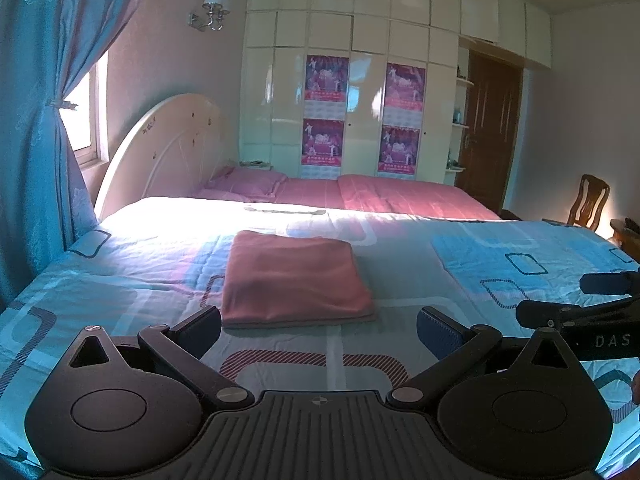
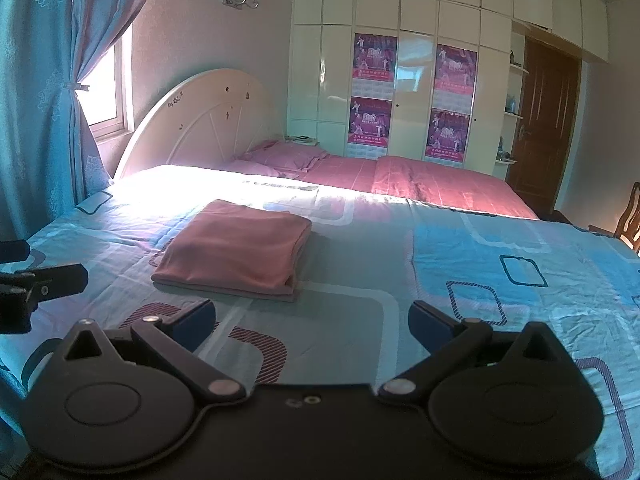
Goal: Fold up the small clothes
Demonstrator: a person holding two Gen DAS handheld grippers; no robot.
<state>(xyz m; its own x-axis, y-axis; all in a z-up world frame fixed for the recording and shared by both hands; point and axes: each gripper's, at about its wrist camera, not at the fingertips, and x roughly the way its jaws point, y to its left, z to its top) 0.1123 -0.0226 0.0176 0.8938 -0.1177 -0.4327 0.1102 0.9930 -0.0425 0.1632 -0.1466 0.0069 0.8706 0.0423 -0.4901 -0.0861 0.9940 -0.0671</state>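
Observation:
A pink garment (image 1: 296,278) lies folded into a neat rectangle on the blue patterned bedspread (image 1: 500,256). My left gripper (image 1: 320,328) hovers just in front of its near edge, open, with nothing between the fingers. In the right wrist view the same folded garment (image 2: 236,250) sits ahead and to the left of my right gripper (image 2: 312,320), which is open and holds nothing. The right gripper (image 1: 560,300) shows at the right edge of the left wrist view, and the left gripper (image 2: 44,280) at the left edge of the right wrist view.
A second bed with pink bedding (image 2: 420,184) stands beyond, with a white headboard (image 2: 204,120) and a white wardrobe (image 2: 416,80) behind it. A blue curtain (image 1: 40,120) hangs at the left. A wooden chair (image 1: 590,202) and a brown door (image 2: 548,120) are at the right.

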